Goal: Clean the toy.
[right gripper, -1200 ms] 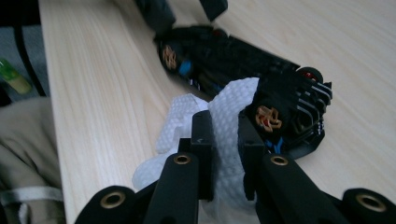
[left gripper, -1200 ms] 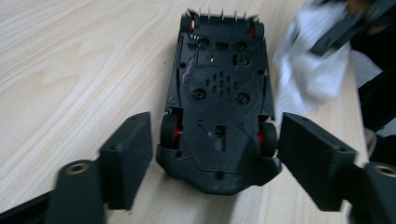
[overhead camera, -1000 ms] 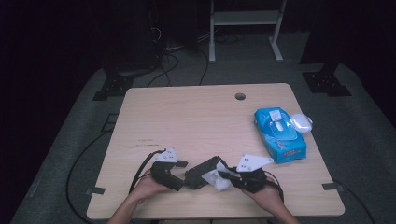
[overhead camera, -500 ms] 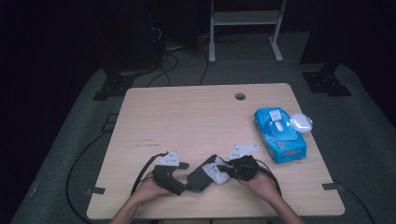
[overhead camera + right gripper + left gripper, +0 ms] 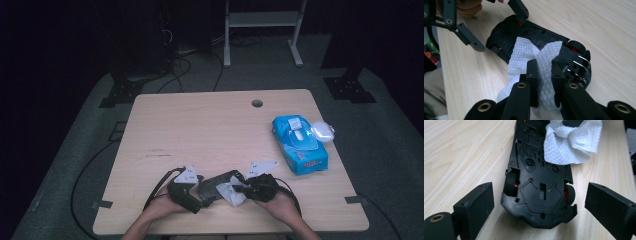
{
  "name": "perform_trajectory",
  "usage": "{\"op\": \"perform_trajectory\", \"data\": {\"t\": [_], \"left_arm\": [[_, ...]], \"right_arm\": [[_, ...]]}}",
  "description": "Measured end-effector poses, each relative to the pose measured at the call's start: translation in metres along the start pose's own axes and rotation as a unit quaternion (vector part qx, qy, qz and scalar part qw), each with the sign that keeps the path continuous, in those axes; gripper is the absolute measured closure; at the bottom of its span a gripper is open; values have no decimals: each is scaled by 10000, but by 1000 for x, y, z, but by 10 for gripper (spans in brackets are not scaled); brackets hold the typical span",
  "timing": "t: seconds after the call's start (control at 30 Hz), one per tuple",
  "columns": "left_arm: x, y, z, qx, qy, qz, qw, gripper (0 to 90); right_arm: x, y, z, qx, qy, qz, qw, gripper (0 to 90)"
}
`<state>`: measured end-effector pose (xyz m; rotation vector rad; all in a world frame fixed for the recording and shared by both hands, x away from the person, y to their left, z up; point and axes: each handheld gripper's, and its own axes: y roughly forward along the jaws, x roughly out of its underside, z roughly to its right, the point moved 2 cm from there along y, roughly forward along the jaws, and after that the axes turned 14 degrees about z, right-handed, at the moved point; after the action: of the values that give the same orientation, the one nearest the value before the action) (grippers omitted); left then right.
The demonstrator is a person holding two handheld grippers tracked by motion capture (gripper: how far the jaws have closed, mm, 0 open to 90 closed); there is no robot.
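Near the front edge of the desk [image 5: 210, 125], a black toy car [image 5: 216, 184] lies upside down, its long axis running between the two hands. The left gripper [image 5: 539, 205] has just been opening its jaws; they now stand wide on either side of the car's near end, pads clear of the wheels. At the car's other end, the right gripper [image 5: 544, 75] is clamped on a white tissue [image 5: 529, 60] pressed to the underside. Wiping along the chassis toward the left gripper looks like the next stroke. The blue wipes pack [image 5: 299, 144] sits well beyond the car, leaving open room.
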<state>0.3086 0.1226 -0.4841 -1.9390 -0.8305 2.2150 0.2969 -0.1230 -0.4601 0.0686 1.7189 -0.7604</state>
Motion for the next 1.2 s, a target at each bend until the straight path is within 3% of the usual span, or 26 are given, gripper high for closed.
{"op": "perform_trajectory", "data": {"t": [0.27, 0.33, 0.43, 0.6, 0.8, 0.9, 0.97, 1.03, 1.13, 1.2], "left_arm": [[1, 12, 2, -183, 367, -342, 9986, 74], [1, 13, 1, -254, 567, -352, 9974, 120], [0, 14, -3, -189, 605, -288, 9976, 233], [-4, 19, -14, -191, 739, -341, 9965, 238], [-9, 27, -28, -118, 702, -333, 9969, 239], [-11, 28, -31, -6, 715, -361, 9968, 240], [-11, 28, -29, 142, 729, -328, 9967, 240], [-10, 27, -28, 156, 798, -355, 9961, 240], [-9, 26, -30, 159, 676, -285, 9972, 240], [-9, 24, -32, 112, 613, -295, 9976, 239]], "right_arm": [[1, -1, -1, -1, 180, 44, 9998, 810], [2, -1, -1, -12, 177, 67, 9998, 810], [2, -1, -1, 18, 180, 79, 9998, 810], [0, 3, 5, 149, 178, 102, 9997, 809], [-8, 8, 16, 320, 193, 68, 9993, 809], [-18, 18, 12, 310, 94, 161, 9993, 809], [-24, 30, 6, 295, -62, 169, 9994, 809], [-25, 44, 1, 307, -275, 90, 9991, 808], [-25, 45, -1, 389, -419, 80, 9983, 808], [-24, 38, 3, 587, -560, 43, 9967, 808]]}}
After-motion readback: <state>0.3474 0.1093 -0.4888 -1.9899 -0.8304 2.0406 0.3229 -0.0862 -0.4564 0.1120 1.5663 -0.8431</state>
